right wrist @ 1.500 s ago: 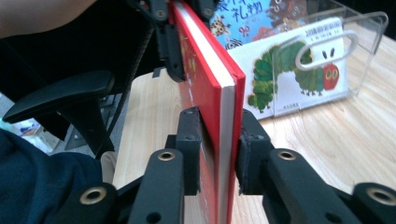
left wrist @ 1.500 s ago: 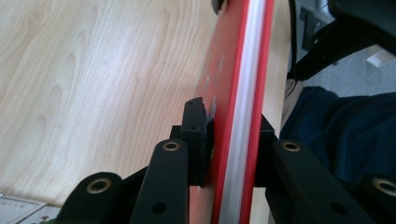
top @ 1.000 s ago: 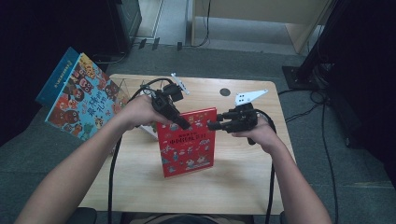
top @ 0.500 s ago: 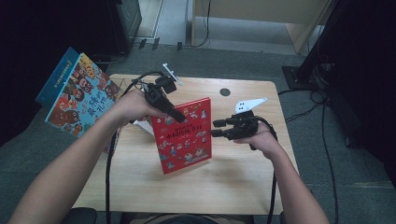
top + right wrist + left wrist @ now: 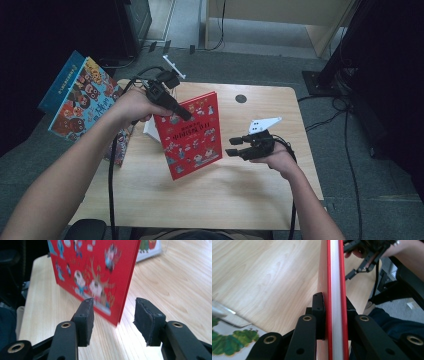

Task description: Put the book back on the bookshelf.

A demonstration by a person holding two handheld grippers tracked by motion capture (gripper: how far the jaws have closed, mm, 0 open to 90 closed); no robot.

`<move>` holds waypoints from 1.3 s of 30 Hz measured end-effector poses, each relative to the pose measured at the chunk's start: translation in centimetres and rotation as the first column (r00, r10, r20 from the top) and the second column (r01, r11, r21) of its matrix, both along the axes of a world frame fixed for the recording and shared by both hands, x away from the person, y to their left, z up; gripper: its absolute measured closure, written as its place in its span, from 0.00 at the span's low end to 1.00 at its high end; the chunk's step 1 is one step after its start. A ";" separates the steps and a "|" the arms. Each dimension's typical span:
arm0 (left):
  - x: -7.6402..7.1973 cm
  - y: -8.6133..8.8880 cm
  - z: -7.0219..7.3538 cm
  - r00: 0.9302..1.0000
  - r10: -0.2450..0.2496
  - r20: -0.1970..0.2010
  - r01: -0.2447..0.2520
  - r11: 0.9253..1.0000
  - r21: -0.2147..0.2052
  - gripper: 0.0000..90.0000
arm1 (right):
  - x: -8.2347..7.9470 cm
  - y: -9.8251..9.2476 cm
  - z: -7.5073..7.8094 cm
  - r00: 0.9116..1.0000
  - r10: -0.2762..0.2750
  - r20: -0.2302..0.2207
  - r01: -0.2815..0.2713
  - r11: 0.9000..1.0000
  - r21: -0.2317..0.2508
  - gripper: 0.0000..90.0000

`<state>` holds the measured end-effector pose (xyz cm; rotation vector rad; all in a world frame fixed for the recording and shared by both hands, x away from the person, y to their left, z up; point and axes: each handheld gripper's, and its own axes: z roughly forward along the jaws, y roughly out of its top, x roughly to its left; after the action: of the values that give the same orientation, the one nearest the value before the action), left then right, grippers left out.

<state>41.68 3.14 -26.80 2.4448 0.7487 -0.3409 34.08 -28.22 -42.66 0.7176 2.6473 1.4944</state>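
A red picture book [image 5: 192,135] hangs tilted above the wooden table [image 5: 250,195], lifted by its upper left edge. My left gripper [image 5: 182,114] is shut on that edge; in the left gripper view both pads of the left gripper [image 5: 334,310] press the red book [image 5: 335,277] from each side. My right gripper [image 5: 234,147] floats low just right of the book, and its jaws have just been opening. In the right gripper view, the right gripper [image 5: 113,315] stands open, and the red book's [image 5: 95,270] lower corner lies just ahead of the gap, untouched.
A colourful picture book [image 5: 82,105] leans off the table's left side. A caterpillar book [image 5: 232,345] lies flat on the table's left part, behind the red book. A round hole [image 5: 241,98] marks the table's far edge. Cables trail from both grippers.
The left gripper has raised the red book off the table and tilted it up. The right gripper has come away from the book's right edge, sunk toward the table and opened wider.
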 end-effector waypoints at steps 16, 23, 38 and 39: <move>2.4 2.5 0.7 0.993 0.113 -0.026 -0.114 0.993 -0.040 0.89 | -1.6 -0.2 -3.6 0.996 -0.084 0.004 0.084 0.994 -0.076 0.51; 3.0 3.3 1.0 0.987 0.156 -0.034 -0.158 0.986 -0.050 0.88 | -1.8 -0.1 -4.6 0.993 -0.116 0.018 0.118 0.988 -0.104 0.51; 4.3 5.3 3.3 0.967 0.253 -0.038 -0.255 0.964 -0.077 0.88 | -1.5 0.9 -7.0 0.978 -0.209 0.028 0.210 0.955 -0.211 0.47; 4.3 5.4 3.3 0.964 0.263 -0.042 -0.266 0.961 -0.081 0.88 | -1.4 0.9 -7.1 0.977 -0.210 0.028 0.211 0.954 -0.212 0.47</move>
<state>45.98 8.55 -23.46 2.2281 1.0391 -0.3002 32.67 -27.32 -49.80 0.9390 2.5761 1.1362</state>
